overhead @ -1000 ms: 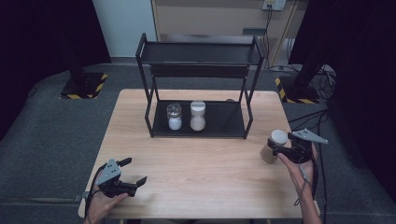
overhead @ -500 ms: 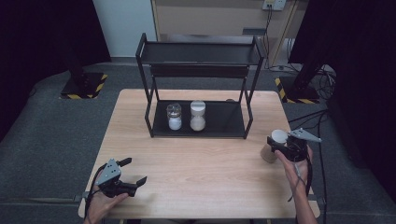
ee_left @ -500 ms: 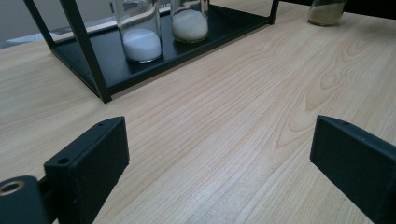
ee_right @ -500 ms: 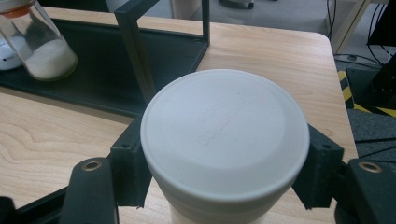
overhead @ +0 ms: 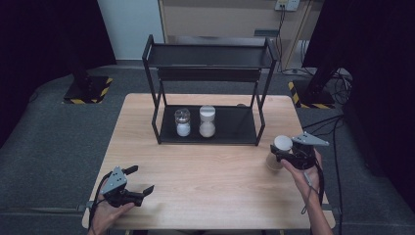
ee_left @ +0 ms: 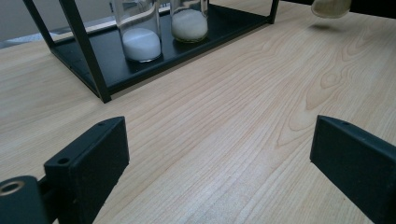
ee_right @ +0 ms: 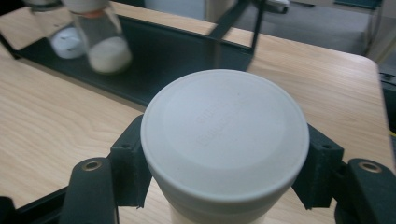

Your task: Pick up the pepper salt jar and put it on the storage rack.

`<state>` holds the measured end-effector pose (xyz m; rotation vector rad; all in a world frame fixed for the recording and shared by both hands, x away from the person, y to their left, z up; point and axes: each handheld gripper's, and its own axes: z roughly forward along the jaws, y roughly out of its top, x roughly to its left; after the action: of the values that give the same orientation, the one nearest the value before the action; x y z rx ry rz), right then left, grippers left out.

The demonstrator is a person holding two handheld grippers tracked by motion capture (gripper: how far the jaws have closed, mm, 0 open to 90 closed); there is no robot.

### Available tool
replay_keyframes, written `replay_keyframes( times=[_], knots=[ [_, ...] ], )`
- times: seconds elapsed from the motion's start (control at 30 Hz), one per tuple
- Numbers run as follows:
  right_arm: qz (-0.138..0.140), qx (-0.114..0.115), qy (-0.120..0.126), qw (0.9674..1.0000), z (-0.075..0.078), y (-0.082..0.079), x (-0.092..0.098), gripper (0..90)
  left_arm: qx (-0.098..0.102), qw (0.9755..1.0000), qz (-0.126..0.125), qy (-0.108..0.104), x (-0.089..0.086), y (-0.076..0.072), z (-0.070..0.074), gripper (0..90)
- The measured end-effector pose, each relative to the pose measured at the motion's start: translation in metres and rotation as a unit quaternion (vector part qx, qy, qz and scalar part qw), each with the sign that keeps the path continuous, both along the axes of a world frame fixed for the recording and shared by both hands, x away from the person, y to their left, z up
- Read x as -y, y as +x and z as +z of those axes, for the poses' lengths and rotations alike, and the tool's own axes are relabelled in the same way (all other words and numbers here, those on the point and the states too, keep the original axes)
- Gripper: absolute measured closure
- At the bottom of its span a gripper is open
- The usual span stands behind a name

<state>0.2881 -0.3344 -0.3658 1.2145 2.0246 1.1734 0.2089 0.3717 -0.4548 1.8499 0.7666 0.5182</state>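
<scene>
My right gripper [overhead: 280, 152] is shut on a jar with a white lid [overhead: 282, 143] near the table's right edge, its jaws clamped just under the lid [ee_right: 224, 135]. The left gripper view shows that jar's base [ee_left: 330, 7] hanging a little above the wood, with a shadow under it. My left gripper [overhead: 142, 179] rests at the front left, open and with nothing in it, its jaws wide apart over bare wood [ee_left: 219, 149]. On the bottom shelf of the black rack [overhead: 208, 54] stand two glass jars, one with white powder [overhead: 182, 122] and one with paler grains [overhead: 207, 121].
The rack has an upper shelf [overhead: 210, 73] and thin black posts [overhead: 258, 112] beside the held jar. The wooden table [overhead: 210, 171] is bare between the rack and both hands. A cable trails from the right gripper along the right edge.
The right gripper has risen slightly with the white-lidded jar, which has left the tabletop. The left gripper has stayed where it was.
</scene>
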Motion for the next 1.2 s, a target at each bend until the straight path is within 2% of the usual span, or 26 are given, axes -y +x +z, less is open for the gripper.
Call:
replay_keyframes(
  times=[0.3, 0.57, 0.83, 1.2],
  knots=[
    [0.042, -0.006, -0.001, 0.9991, 0.009, 0.011, -0.022, 33.6, 0.0, 1.0, -0.001, 0.002, 0.0, 0.0, 0.0, 3.5],
    [0.073, -0.01, -0.002, 0.9973, 0.02, 0.03, -0.053, 33.6, 0.0, 1.0, -0.002, 0.004, 0.001, 0.0, 0.001, 3.5],
    [0.079, -0.014, 0.0, 0.9967, 0.03, 0.05, -0.075, 33.6, 0.0, 1.0, -0.003, 0.005, 0.001, 0.0, 0.001, 3.5],
    [0.068, -0.014, -0.008, 0.9975, 0.042, 0.079, -0.104, 33.6, 0.0, 1.0, -0.004, 0.004, 0.001, 0.0, 0.001, 3.5]
  ],
)
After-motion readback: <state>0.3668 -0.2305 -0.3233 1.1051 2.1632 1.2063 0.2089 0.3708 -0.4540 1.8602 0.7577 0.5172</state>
